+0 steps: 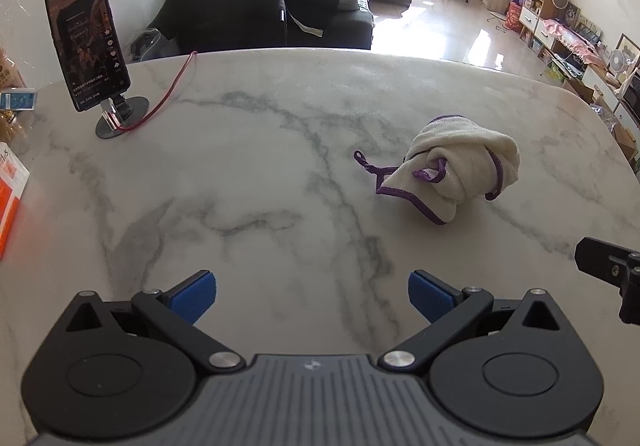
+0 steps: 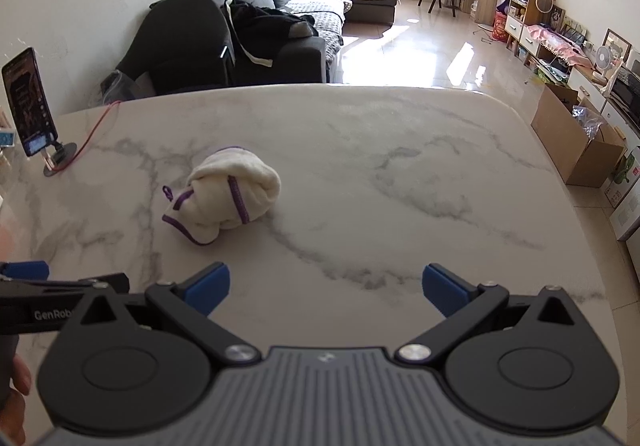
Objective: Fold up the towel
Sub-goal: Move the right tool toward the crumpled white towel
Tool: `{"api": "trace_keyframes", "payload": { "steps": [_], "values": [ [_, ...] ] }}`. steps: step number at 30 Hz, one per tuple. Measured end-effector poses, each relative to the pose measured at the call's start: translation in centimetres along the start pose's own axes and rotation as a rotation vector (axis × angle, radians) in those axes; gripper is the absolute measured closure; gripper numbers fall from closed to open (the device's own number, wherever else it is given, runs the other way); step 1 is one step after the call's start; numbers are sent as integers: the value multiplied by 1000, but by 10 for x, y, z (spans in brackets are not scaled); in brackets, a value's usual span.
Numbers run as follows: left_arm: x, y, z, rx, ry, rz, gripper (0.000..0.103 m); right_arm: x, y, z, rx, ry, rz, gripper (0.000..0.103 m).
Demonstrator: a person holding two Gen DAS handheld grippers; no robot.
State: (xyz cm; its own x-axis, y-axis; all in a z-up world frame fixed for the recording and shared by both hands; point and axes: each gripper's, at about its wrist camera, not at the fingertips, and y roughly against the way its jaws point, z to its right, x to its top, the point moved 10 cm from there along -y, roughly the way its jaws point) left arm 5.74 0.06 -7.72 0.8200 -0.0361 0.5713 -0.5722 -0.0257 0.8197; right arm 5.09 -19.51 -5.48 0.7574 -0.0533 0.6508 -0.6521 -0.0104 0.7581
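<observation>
The left gripper (image 1: 312, 298) hangs over the marble table (image 1: 248, 174) with its blue pads (image 1: 194, 296) spread wide and nothing between them. The right gripper (image 2: 326, 292) is likewise wide open and empty, its pads (image 2: 208, 288) apart above bare marble.

The towel (image 1: 456, 174) lies bunched in a cream lump with purple edging, unfolded, on the table ahead of both grippers: ahead and to the right of the left one, ahead and to the left of the right one (image 2: 228, 194). A purple loop (image 1: 362, 158) trails from its left end onto the marble. Neither gripper touches it; both are well short of it.

Far ahead and left of the left gripper, a phone (image 1: 86, 36) stands tilted on a round stand (image 1: 122, 118), with a red cable (image 1: 172, 90) running off the table's far edge. At the left gripper's left is an orange box (image 1: 10, 202), only partly in view. Something pale at the right view's lower left edge may be a hand (image 2: 16, 406); it is too blurred to be sure.
</observation>
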Motion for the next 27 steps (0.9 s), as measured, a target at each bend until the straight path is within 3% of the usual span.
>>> {"api": "trace_keyframes", "payload": {
  "steps": [27],
  "values": [
    [-3,-4,-3,27,-20,-9,1,-2,-8,-17,18,48,-22,0]
  ]
}}
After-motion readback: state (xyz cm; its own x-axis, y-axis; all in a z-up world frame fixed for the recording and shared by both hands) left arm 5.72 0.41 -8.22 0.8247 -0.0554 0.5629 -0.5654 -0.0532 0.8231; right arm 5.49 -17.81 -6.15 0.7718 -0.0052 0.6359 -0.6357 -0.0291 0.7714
